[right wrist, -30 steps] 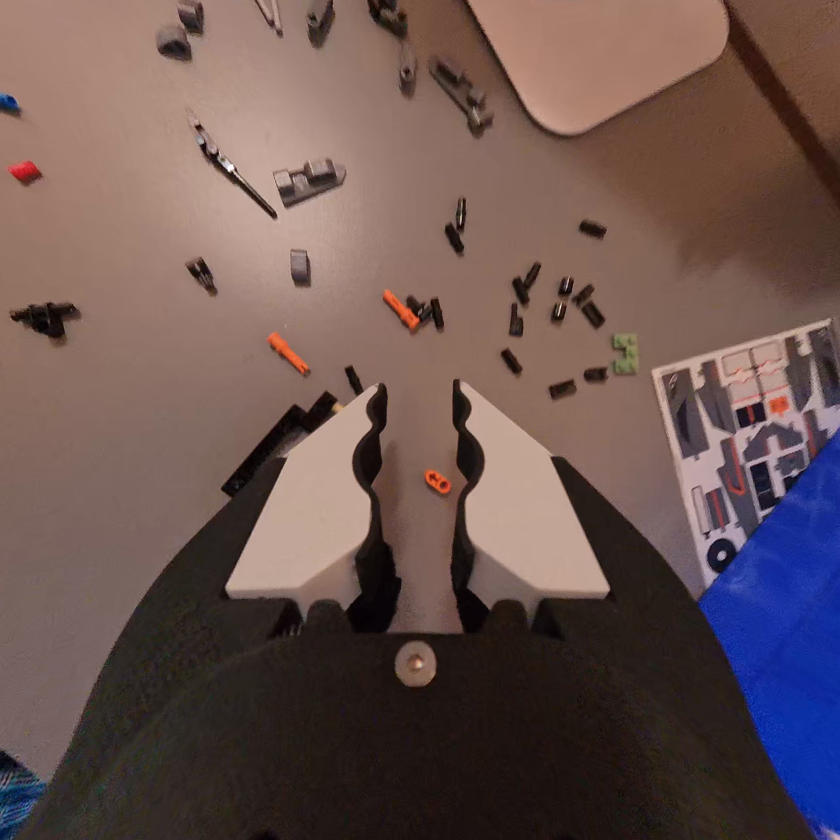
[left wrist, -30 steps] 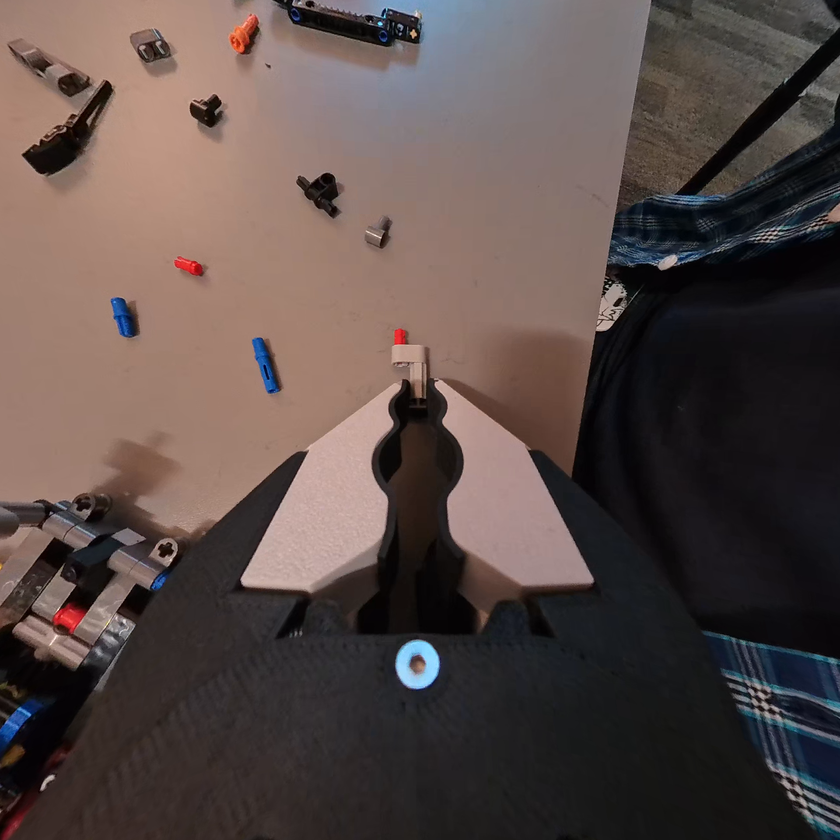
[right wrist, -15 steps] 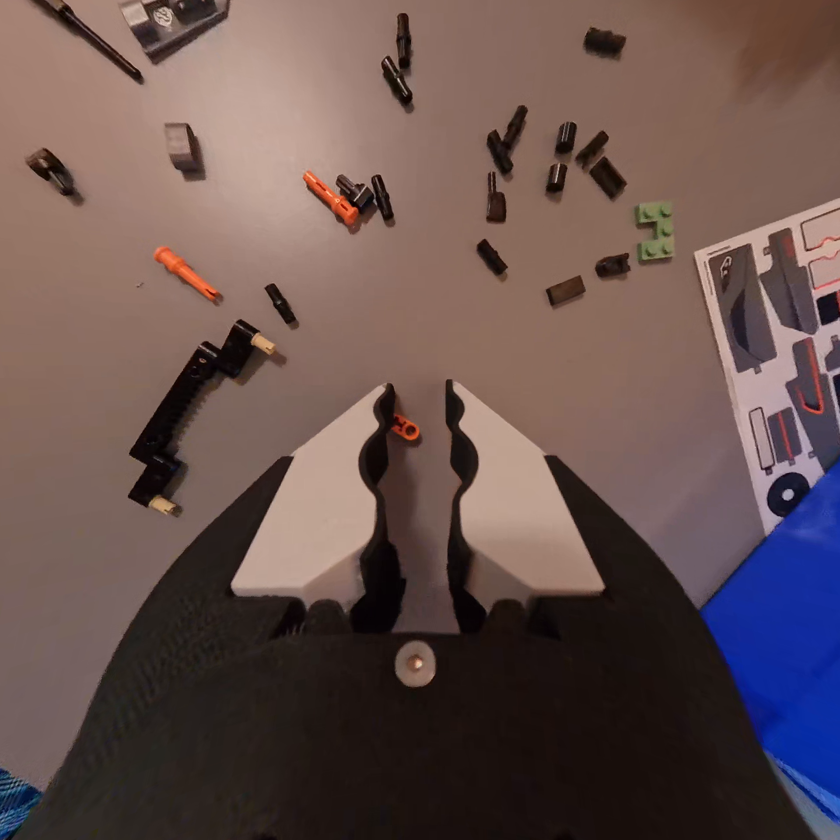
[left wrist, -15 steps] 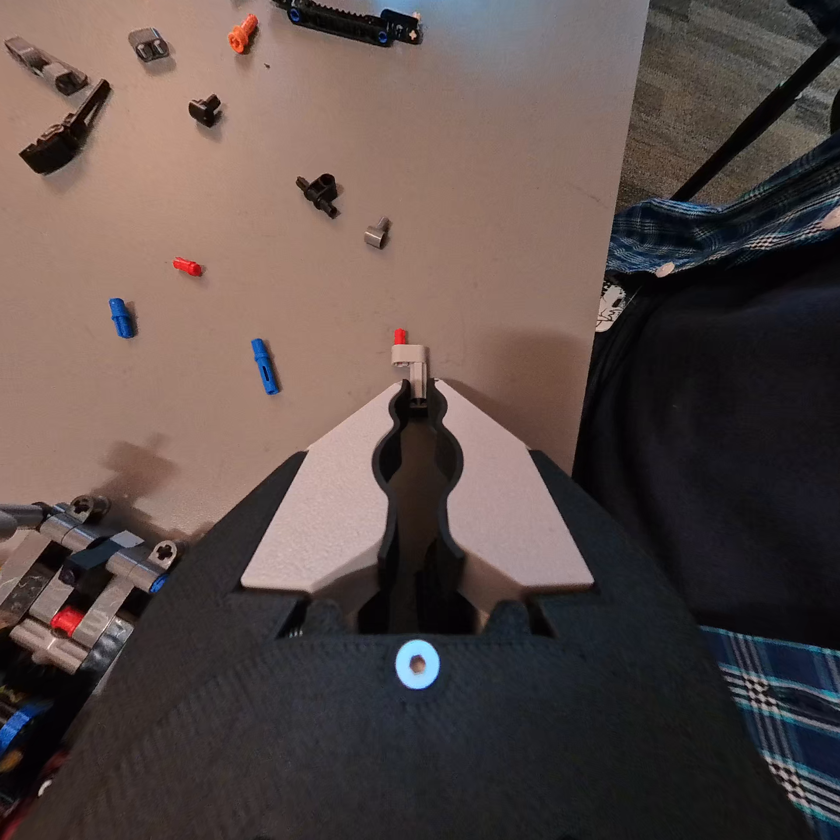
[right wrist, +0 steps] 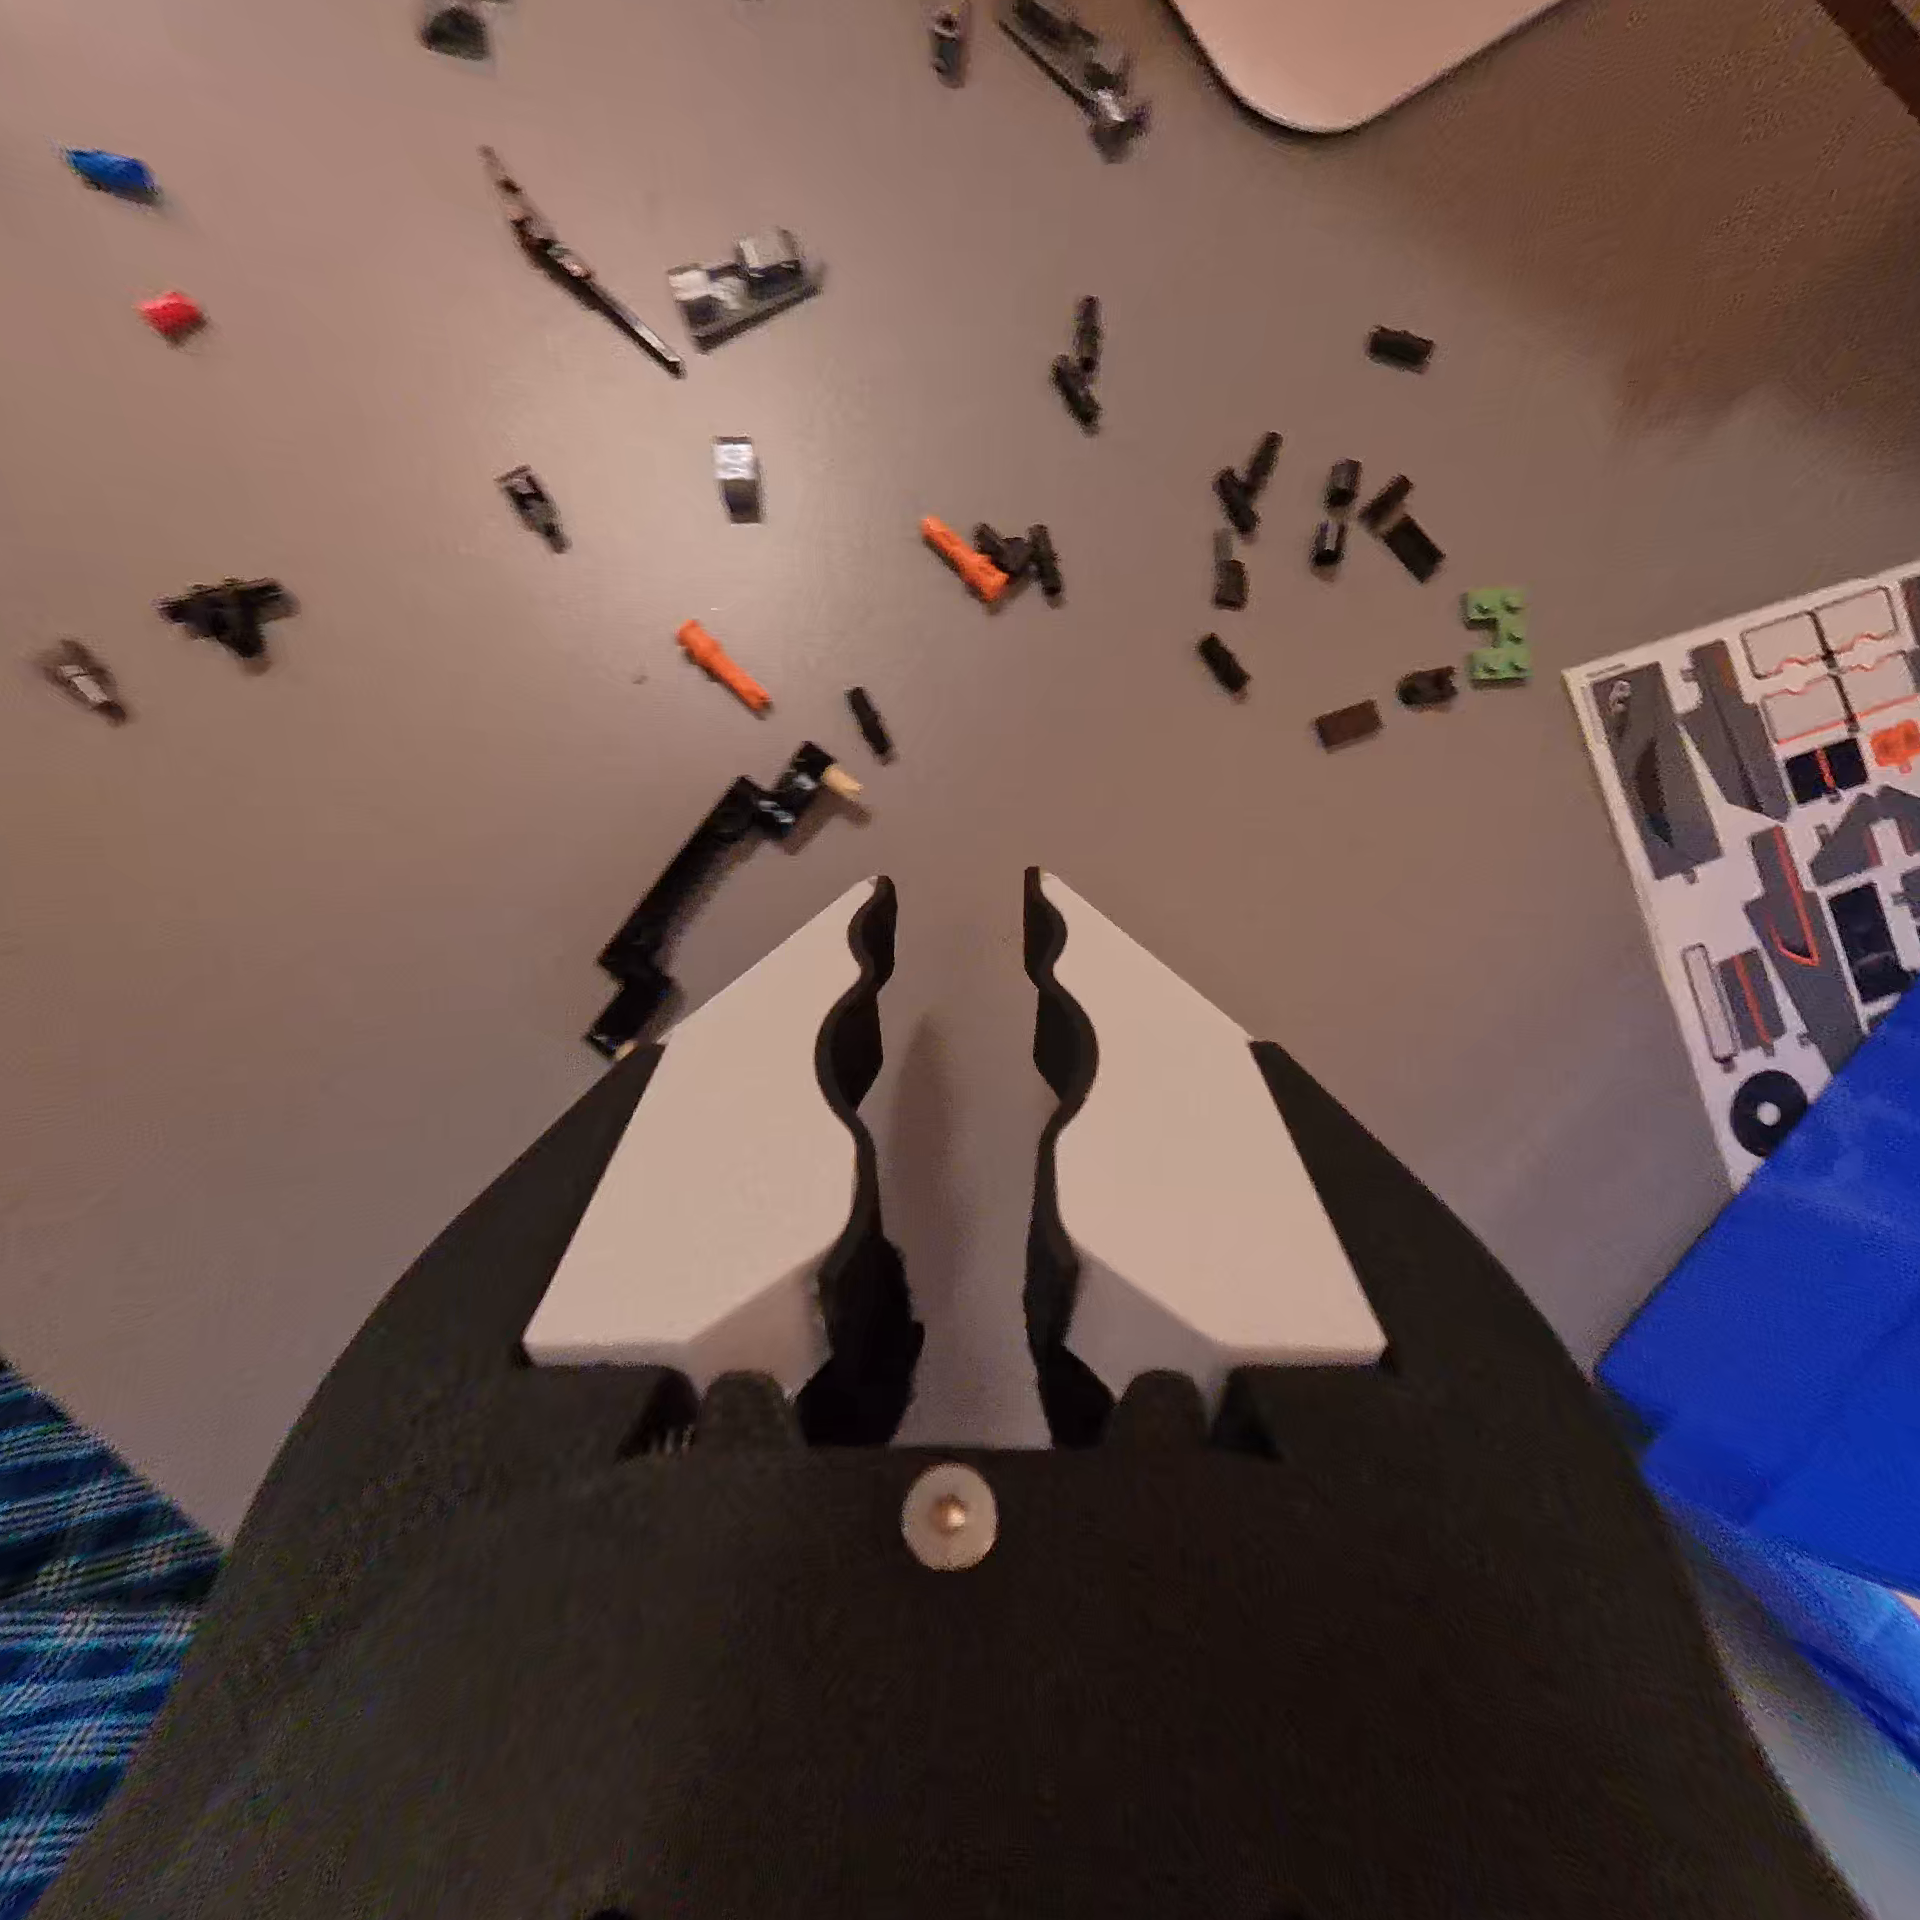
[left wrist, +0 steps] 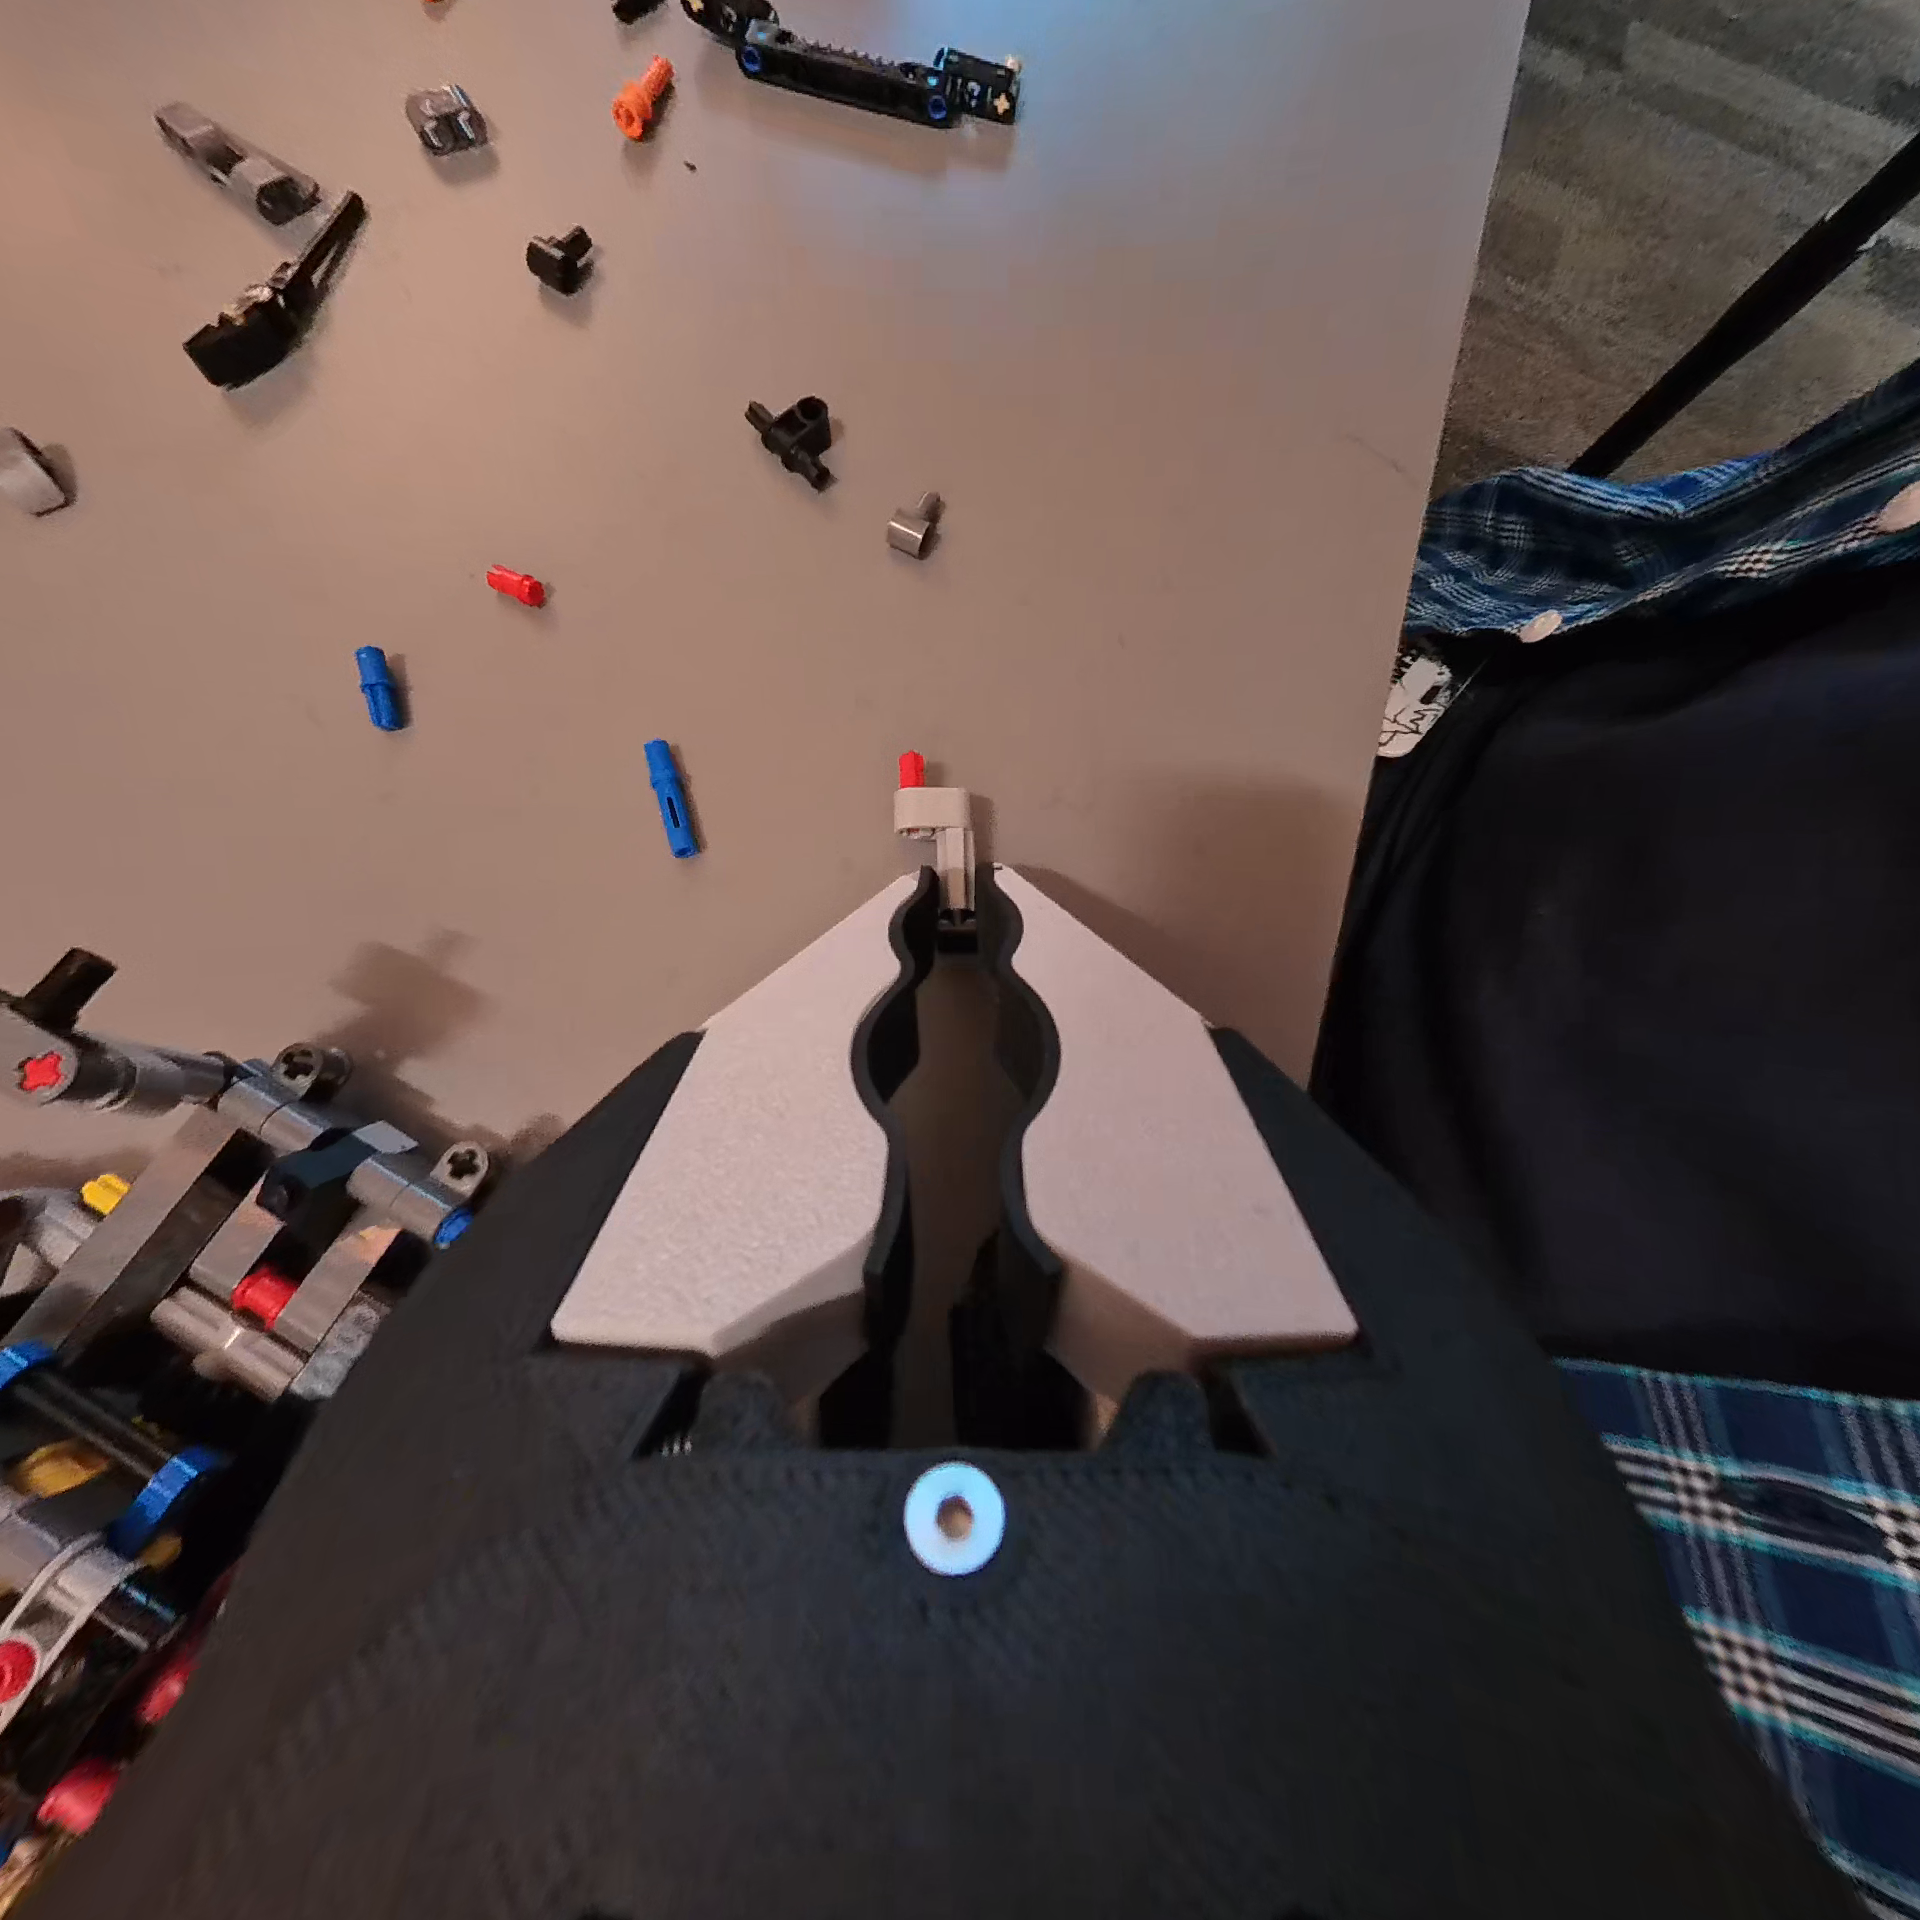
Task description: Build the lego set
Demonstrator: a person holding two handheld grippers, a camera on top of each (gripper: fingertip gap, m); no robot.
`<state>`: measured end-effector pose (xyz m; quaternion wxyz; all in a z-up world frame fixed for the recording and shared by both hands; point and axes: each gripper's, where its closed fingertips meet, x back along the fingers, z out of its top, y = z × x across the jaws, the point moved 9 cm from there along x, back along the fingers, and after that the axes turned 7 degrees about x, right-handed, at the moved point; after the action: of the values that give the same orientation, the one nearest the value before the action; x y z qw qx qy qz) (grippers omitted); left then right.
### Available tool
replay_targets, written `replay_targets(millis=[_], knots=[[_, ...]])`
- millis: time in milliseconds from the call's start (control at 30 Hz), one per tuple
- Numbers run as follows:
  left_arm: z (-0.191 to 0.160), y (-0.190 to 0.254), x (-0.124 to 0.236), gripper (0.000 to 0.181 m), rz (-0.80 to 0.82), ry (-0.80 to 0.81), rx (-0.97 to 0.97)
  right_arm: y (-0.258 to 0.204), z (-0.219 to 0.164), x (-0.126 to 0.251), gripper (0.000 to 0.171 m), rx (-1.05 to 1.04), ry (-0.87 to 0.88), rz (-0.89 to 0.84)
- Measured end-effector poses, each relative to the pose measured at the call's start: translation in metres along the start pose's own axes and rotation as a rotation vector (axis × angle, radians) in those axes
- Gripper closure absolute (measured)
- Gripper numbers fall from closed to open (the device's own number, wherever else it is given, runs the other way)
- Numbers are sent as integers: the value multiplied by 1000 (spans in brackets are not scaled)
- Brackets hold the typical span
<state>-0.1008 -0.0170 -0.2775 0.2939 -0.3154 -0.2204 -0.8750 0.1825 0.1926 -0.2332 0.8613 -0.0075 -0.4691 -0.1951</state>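
Note:
My left gripper (left wrist: pixel 958 896) is shut on a small light-grey Lego connector (left wrist: pixel 935 816) with a red pin (left wrist: pixel 911 769) at its far end, held just above the grey table near its right edge. The partly built grey, black and blue model (left wrist: pixel 208 1247) lies at the lower left. My right gripper (right wrist: pixel 956 881) is open and empty above the table, with bare table between its fingers. A black toothed beam (right wrist: pixel 707 883) lies just left of its fingertips. Two orange pins (right wrist: pixel 727 665) lie farther ahead.
Loose pins lie on the table: blue (left wrist: pixel 670 795), red (left wrist: pixel 516 584) and several black (right wrist: pixel 1236 499). A green plate (right wrist: pixel 1498 639), a sticker sheet (right wrist: pixel 1766 831) and a blue sheet (right wrist: pixel 1818 1299) are at the right. A person in a plaid shirt (left wrist: pixel 1662 540) sits beyond the table edge (left wrist: pixel 1444 582). The tips of one gripper are about 30 centimetres away from the tips of the other. The left gripper is farther from the green plate (right wrist: pixel 1498 639), some 40 centimetres, than the right, some 15 centimetres.
My right gripper has drawn back from the table, staying open. The small orange piece that lay at its fingertips is no longer in view. My left gripper has hardly moved.

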Motion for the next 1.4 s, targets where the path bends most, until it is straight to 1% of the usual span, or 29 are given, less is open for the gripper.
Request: replay_targets(millis=[133,267,467,600,733,967,1033,1100,1400], knots=[[-6,6,6,175,-7,-17,18,-26,7,4,146,19,13,58],[-17,9,14,175,10,-22,52,-52,10,-1,144,51,2,102],[-27,10,28,175,82,-10,91,-75,11,-12,144,49,1,143],[-34,10,33,175,116,-7,115,-78,3,-11,145,5,-4,123],[-38,10,34,175,125,12,143,-75,-13,-9,144,-65,-15,68],[-37,15,24,175,97,4,98,-77,-21,-20,140,-114,-22,37],[-37,15,24,175,97,8,99,-77,-19,-23,142,-116,-9,36],[-38,14,25,175,99,10,103,-76,-19,-23,154,-105,-11,31],[-40,12,26,175,97,20,113,-67,-36,-10,160,-71,-67,50]])
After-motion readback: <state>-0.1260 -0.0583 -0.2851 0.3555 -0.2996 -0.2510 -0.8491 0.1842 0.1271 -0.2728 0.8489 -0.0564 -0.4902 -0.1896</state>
